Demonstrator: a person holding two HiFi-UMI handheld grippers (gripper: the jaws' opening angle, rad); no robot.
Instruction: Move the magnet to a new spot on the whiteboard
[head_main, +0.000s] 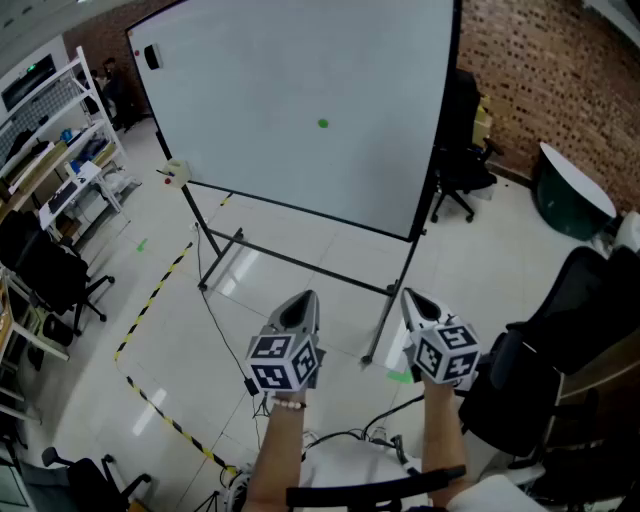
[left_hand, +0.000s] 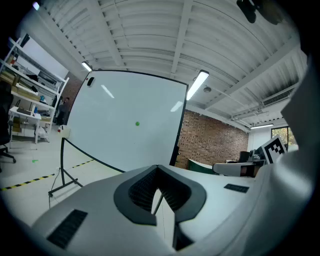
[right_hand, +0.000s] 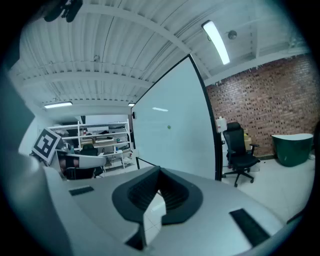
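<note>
A small green magnet (head_main: 322, 123) sticks near the middle of the big whiteboard (head_main: 250, 90), which stands on a wheeled black frame. It also shows as a green dot on the board in the left gripper view, magnet (left_hand: 137, 123), and in the right gripper view, magnet (right_hand: 169, 127). My left gripper (head_main: 304, 300) and right gripper (head_main: 413, 298) hang side by side low in front of the board, well short of it. Both are pointed at it. Each pair of jaws is closed with nothing between them, as seen at the left gripper (left_hand: 158, 172) and the right gripper (right_hand: 160, 172).
A black eraser (head_main: 152, 57) sits at the board's top left corner. The stand's legs (head_main: 215, 262) and yellow-black floor tape (head_main: 150, 300) lie ahead. Shelving (head_main: 60, 150) and a black chair (head_main: 50, 275) are on the left. Office chairs (head_main: 465, 165) and a brick wall (head_main: 560, 70) are on the right.
</note>
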